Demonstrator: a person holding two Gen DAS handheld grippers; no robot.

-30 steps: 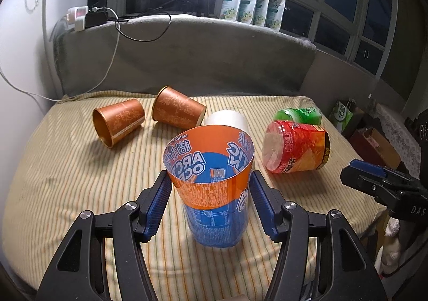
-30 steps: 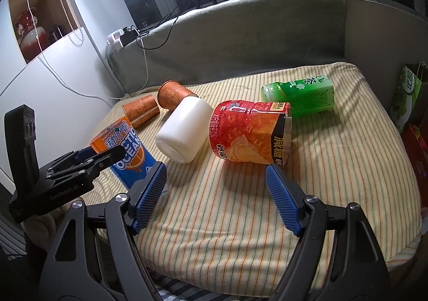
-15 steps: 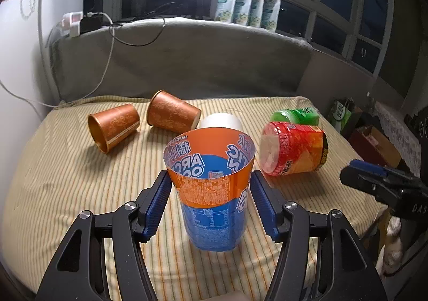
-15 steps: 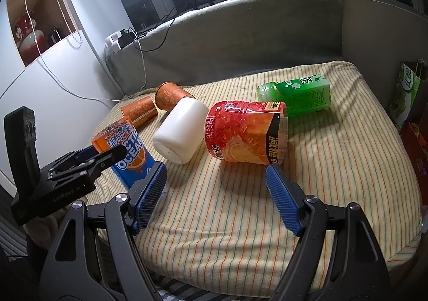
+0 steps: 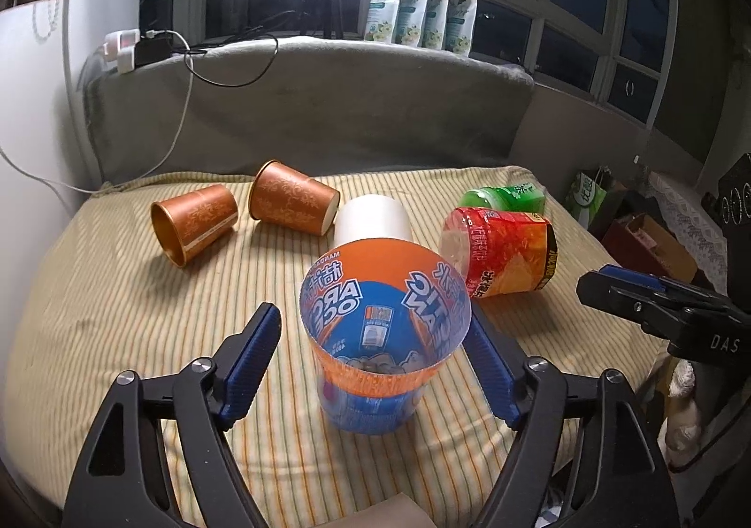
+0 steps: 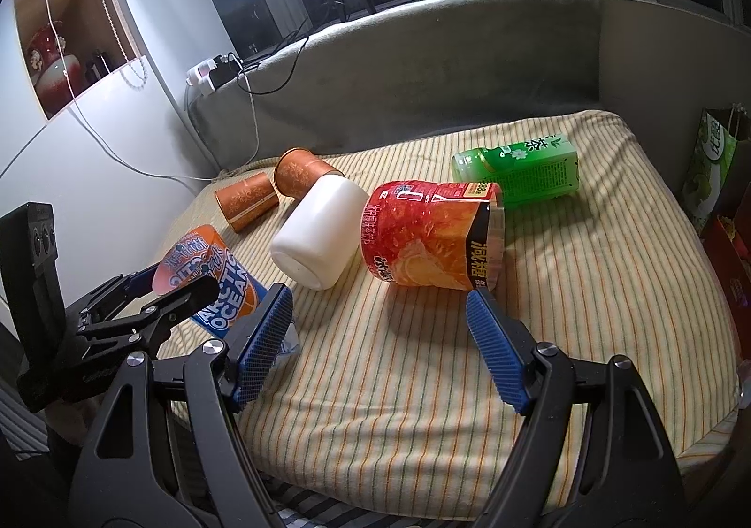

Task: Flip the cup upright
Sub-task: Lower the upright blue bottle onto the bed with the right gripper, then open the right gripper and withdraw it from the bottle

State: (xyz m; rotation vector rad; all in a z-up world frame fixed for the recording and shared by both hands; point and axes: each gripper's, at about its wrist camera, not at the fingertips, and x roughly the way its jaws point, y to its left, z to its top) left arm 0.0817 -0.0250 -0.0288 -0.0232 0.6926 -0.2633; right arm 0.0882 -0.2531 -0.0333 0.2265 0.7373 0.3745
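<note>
Glossy plastic cup (image 5: 382,340), striped cloth cushion (image 5: 117,317).

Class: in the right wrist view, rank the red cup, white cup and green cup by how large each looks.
1. Red cup
2. White cup
3. Green cup, though it lies farthest back, so its true size is unsure.

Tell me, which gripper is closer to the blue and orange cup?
Left. The left gripper straddles the blue and orange cup, one finger on each side. The right gripper sits off to its right, facing the red cup.

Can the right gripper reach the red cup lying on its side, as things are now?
Probably yes: the right gripper is open, and the red cup lies just ahead of its fingertips with only bare striped cloth between.
</note>
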